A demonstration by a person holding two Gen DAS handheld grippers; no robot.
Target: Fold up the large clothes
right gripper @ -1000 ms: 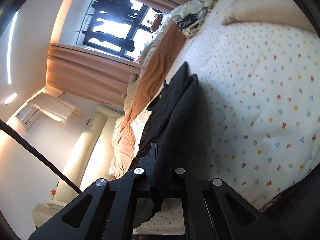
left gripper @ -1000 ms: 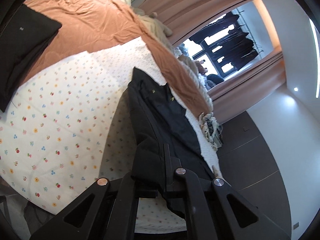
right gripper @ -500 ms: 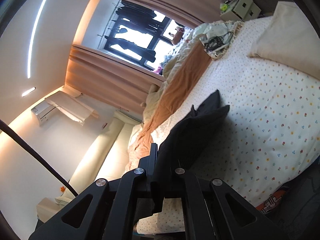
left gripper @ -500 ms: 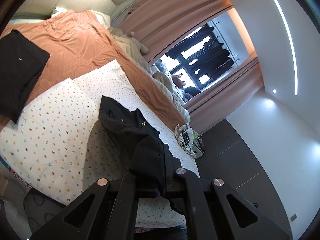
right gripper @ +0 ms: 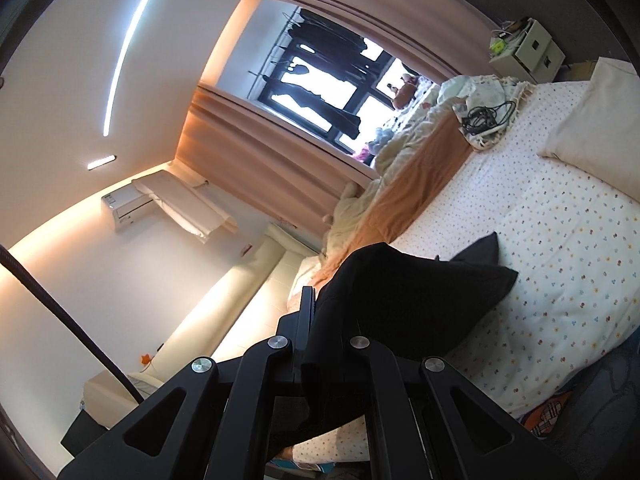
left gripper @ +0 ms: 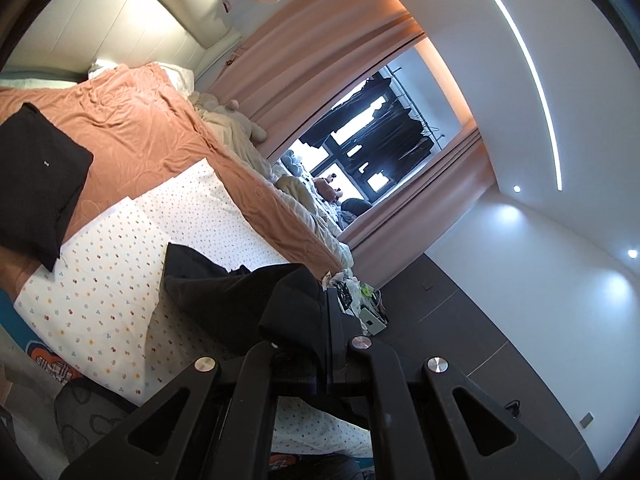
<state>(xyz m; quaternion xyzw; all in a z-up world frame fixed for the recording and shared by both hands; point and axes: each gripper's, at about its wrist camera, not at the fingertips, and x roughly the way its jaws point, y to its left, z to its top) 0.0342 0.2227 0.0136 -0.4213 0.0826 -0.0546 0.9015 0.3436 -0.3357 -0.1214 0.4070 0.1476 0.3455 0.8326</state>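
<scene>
Large black garment of thick dark fabric (left gripper: 240, 292), bunched and lifted at near edge, far part trailing down onto bed. Clamped in left claw (left gripper: 326, 320), jaws pinched tight on a fold of cloth. Same black garment (right gripper: 404, 292) in right wrist view, gripped by right claw (right gripper: 320, 320), jaws closed hard on the fabric, cloth draping below the fingers. One pointed corner of garment resting on white flower-dotted bedsheet (left gripper: 100, 280), rest hanging between the two claws above it. Bedsheet (right gripper: 560, 260) covering most of bed. Rust-orange blanket (left gripper: 140, 132) spread along far side of bed, touching sheet edge. Black square cushion (left gripper: 36, 184) lying on blanket, well apart from garment. Cream pillow (right gripper: 592, 128) on sheet near bed end. Heap of pale crumpled bedding (left gripper: 224, 120) beyond blanket, by pink-brown curtains (left gripper: 320, 60). Window with dark clothes on a rail (left gripper: 380, 132) behind curtains. Tangle of black cables (right gripper: 484, 116) on a patterned cloth at bed edge. Wall air conditioner (right gripper: 128, 208) in right view.
</scene>
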